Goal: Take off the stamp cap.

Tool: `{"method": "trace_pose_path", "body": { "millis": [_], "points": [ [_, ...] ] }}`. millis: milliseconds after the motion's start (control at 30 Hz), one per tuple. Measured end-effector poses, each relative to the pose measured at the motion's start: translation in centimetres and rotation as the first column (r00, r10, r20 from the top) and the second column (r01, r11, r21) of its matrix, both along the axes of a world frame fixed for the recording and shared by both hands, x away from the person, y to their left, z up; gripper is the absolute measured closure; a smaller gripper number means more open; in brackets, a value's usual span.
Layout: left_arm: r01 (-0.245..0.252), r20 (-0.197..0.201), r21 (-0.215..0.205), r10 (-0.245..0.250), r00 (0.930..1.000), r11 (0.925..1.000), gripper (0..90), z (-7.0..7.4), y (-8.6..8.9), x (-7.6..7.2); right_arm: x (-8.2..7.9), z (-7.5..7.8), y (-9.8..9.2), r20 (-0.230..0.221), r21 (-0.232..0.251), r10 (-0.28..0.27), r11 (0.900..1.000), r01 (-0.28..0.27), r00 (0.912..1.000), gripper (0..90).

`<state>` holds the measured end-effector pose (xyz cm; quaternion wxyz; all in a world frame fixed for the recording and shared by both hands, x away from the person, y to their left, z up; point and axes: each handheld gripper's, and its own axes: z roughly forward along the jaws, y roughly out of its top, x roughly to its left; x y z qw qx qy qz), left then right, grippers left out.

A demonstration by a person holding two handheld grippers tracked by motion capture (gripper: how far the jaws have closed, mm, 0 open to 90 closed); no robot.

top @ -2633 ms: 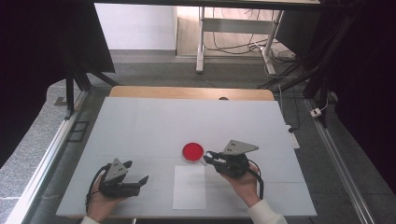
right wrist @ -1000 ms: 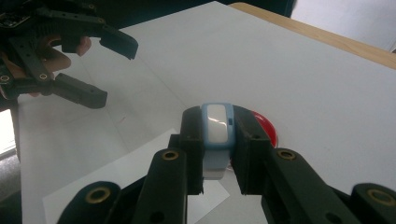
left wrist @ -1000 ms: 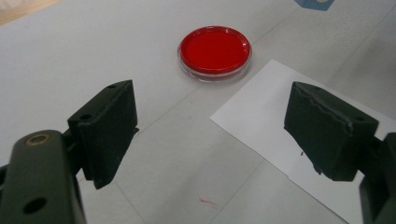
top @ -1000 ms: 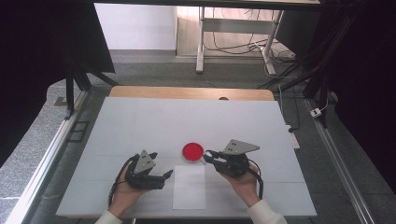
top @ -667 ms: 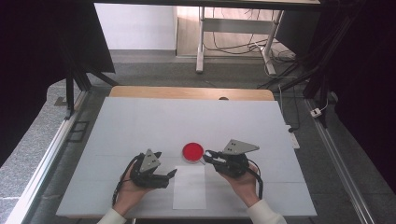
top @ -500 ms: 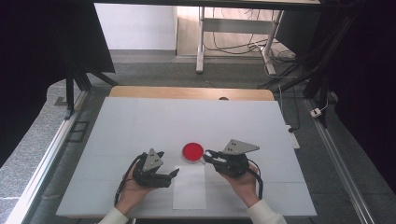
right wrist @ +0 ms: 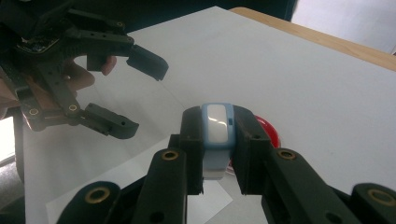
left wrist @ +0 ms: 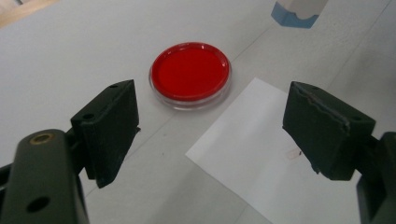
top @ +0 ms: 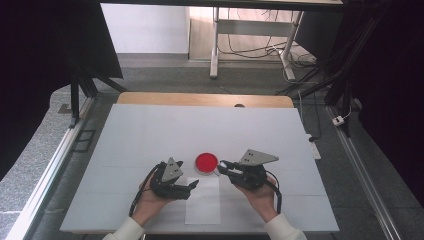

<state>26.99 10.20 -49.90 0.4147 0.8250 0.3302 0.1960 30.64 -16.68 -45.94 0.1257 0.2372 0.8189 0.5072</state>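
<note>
A round red dish [top: 206, 161] with a clear rim lies on the white table [top: 150, 135]. Just in front of it lies a white paper sheet [top: 203, 200]. My left gripper [top: 192, 187] is open over the sheet's left edge, with nothing between its jaws. In the left gripper view the left gripper [left wrist: 219, 130] frames the paper sheet [left wrist: 261, 158], and the red dish [left wrist: 190, 72] lies beyond. My right gripper [top: 220, 167] is at the dish's right rim. In the right gripper view the right gripper [right wrist: 217, 140] is shut on a small blue-and-white block [right wrist: 217, 122], with the red dish [right wrist: 270, 131] behind it.
A wooden strip [top: 200, 99] runs along the table's far edge. Metal rails [top: 50, 175] flank both sides of the table. Cables and a desk frame [top: 260, 45] lie on the floor beyond it. The open left gripper [right wrist: 140, 98] shows at the left of the right gripper view.
My left gripper has moved right across the table, up to the left edge of the paper near the dish. The right gripper has stayed put, still shut on the block.
</note>
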Motion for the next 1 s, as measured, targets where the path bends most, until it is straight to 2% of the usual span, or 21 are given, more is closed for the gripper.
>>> {"method": "trace_pose_path", "body": {
  "millis": [400, 1000],
  "points": [
    [0.023, 0.001, -0.004, -0.023, 0.9997, 0.9997, 18.7, 0.3, -1.7, 0.8, 0.0, 0.1, -0.2, 0.004, 0.014, -0.008, 1.000, 0.008, 1.0000, 74.8],
    [0.042, -0.001, -0.010, -0.042, 0.9991, 0.9991, 18.9, 0.2, -3.1, 1.3, 0.1, 0.1, -0.2, 0.006, 0.014, -0.014, 1.000, 0.013, 0.9999, 74.8]
  ]
}}
